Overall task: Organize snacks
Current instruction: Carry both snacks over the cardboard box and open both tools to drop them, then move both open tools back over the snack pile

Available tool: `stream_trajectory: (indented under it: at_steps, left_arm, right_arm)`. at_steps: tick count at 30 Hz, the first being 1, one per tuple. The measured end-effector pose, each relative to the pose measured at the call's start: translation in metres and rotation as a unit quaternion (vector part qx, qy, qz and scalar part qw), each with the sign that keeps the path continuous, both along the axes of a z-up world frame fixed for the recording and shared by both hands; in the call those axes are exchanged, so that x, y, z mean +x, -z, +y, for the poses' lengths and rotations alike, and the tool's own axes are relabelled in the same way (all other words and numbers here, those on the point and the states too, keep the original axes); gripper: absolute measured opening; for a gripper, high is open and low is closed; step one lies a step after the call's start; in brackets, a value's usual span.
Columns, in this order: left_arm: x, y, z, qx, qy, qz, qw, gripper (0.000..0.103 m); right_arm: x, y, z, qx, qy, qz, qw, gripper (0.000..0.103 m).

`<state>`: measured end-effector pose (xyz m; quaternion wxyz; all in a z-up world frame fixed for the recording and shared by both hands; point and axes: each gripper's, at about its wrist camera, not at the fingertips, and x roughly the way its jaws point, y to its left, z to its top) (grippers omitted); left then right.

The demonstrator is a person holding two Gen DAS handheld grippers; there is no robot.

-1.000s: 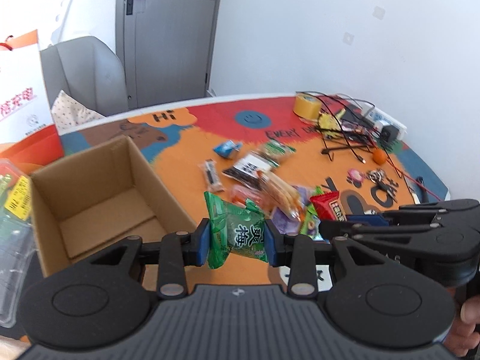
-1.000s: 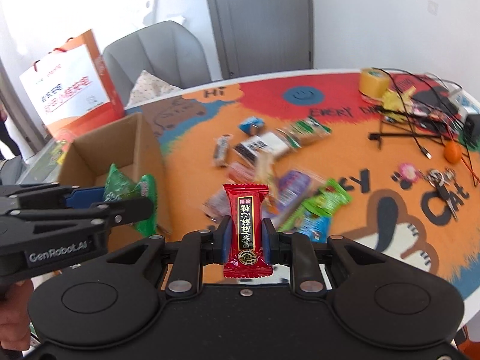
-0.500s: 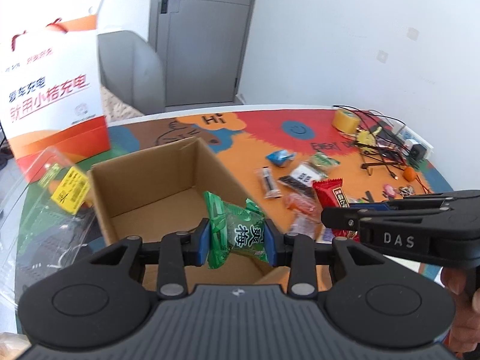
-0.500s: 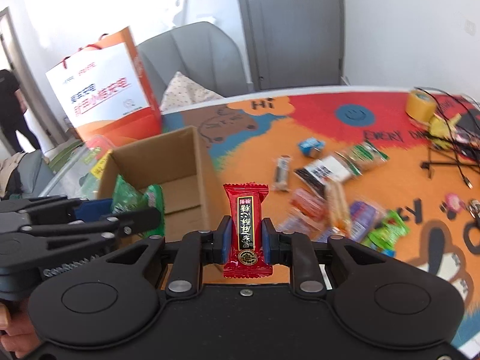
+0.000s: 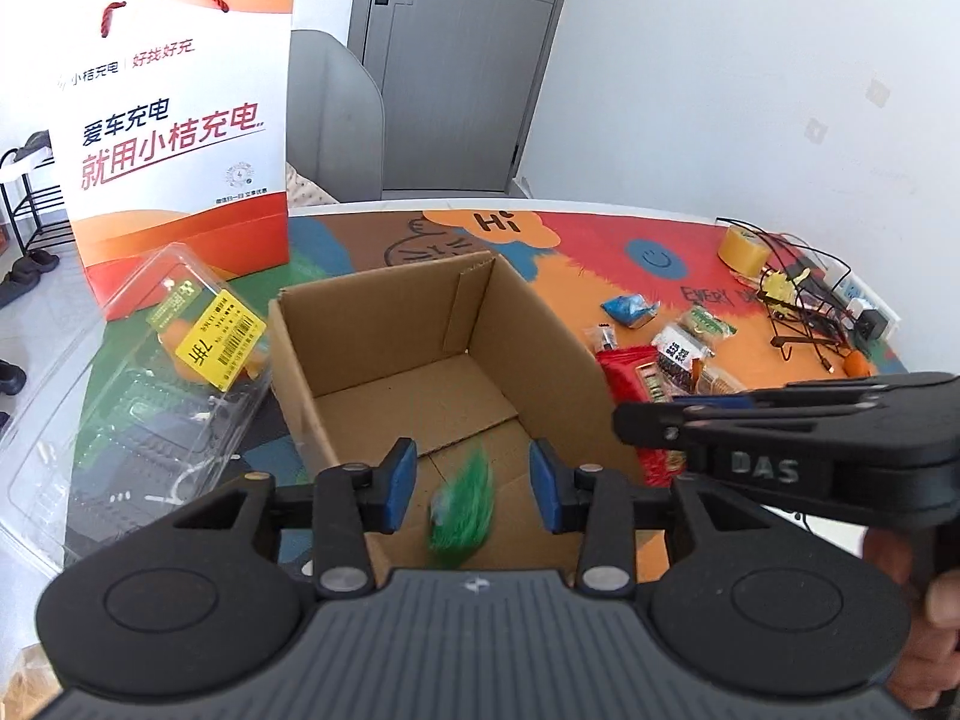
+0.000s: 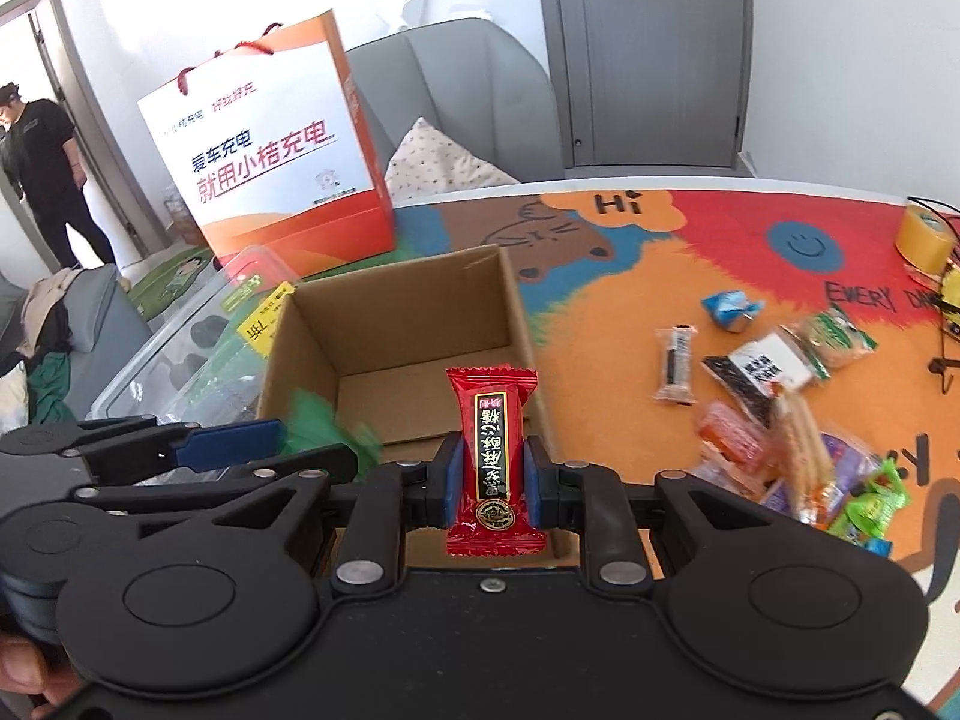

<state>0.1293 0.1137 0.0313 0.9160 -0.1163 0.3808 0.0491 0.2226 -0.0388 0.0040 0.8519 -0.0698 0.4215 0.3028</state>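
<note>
An open cardboard box (image 5: pixel 540 330) stands on the colourful table mat; it also shows in the right wrist view (image 6: pixel 300 348). My left gripper (image 5: pixel 473 483) is open above the box's near side. A green snack packet (image 5: pixel 465 507), blurred, is dropping free between its jaws into the box; it shows blurred in the right wrist view (image 6: pixel 324 420). My right gripper (image 6: pixel 493 480) is shut on a red candy bar (image 6: pixel 492 456), held upright at the box's right wall. The right gripper appears in the left wrist view (image 5: pixel 648 420). Several loose snacks (image 6: pixel 780 408) lie right of the box.
An orange-and-white paper bag (image 5: pixel 180 150) stands behind the box at left. A clear plastic clamshell (image 5: pixel 150 384) lies left of the box. A tape roll (image 5: pixel 741 249) and tangled cables (image 5: pixel 804 300) sit at far right. A grey chair (image 6: pixel 456 102) stands beyond the table.
Both grippers moved left over the box. My left gripper opened and let go of the green packet, which is falling. The right gripper kept its hold on the red bar.
</note>
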Motion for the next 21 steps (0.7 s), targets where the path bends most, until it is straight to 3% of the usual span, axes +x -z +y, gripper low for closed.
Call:
stream_trajectory:
  at_steps: [8,10,17,21]
  left_arm:
    - [-0.002,-0.005,-0.002,0.004,0.004,-0.003,1.0,0.054]
    - [0.0,-0.005,-0.006,0.004,0.008,-0.003,1.0,0.055]
    - [0.004,-0.012,-0.033,0.012,0.03,-0.015,0.9994,0.078]
    - [0.008,-0.016,-0.054,0.017,0.06,-0.023,0.9978,0.082]
  right_arm:
    - [0.003,0.002,-0.001,-0.001,-0.003,0.011,1.0,0.033]
    - [0.004,-0.002,-0.01,0.001,0.005,0.01,1.0,0.034]
    - [0.007,-0.013,-0.056,-0.003,0.046,0.006,0.999,0.039]
    - [0.009,-0.017,-0.084,-0.013,0.06,0.005,0.998,0.046]
